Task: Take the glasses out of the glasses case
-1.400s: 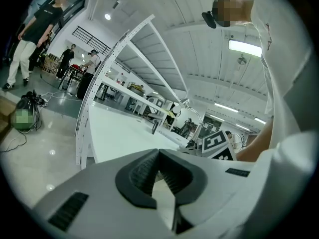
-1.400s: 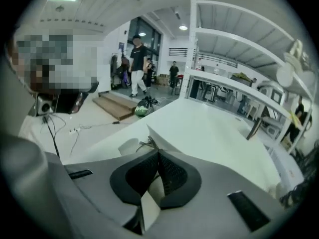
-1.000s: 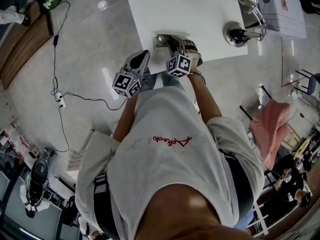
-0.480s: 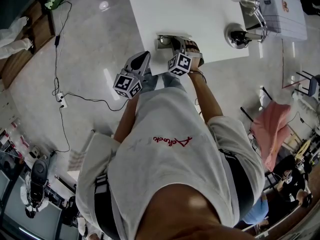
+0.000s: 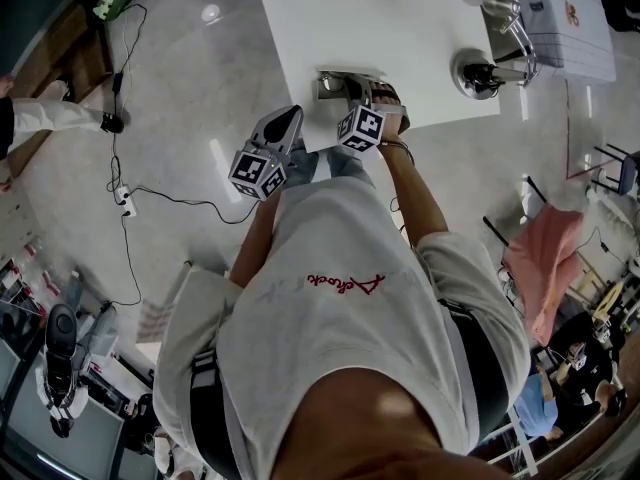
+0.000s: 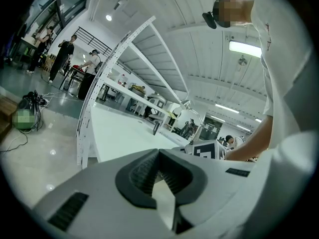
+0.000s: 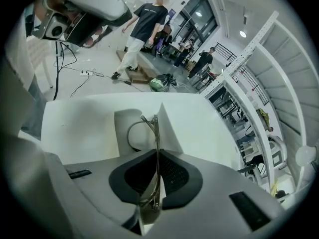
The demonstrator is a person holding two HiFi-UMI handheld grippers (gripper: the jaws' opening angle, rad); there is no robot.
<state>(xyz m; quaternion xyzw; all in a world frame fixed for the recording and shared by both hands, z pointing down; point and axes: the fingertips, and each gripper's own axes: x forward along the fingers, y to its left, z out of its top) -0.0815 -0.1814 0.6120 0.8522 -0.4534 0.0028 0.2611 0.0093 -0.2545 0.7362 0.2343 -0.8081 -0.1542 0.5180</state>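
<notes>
right claw pinches the glasses

we see the right claw [image 7: 156, 156] pinching the thin metal glasses [image 7: 155, 131]. its two dark pads have just been closing, and the frame of the glasses stands on its edge right between them. the frame runs out past the tips of the claw. one round rim curves to the left just ahead of the tips, over the open glasses case [image 7: 122, 128]. the case is grey and lies on the white surface [image 7: 75, 123], just in front of the claw. one flap lies to the left of the frame and one flap stands up to the right of it. we cannot tell if the glasses touch the case.

from above, the right claw [image 5: 352, 90] tips down at the near edge of the surface [image 5: 380, 18], with the case [image 5: 330, 80] at its tips. the left claw [image 5: 290, 116] hangs just beside the right claw, on its left, off the edge of the surface and over the floor [image 5: 190, 88]. in its own view the left claw [image 6: 158, 153] has its pads pressed together at the tips, with nothing between them.
</notes>
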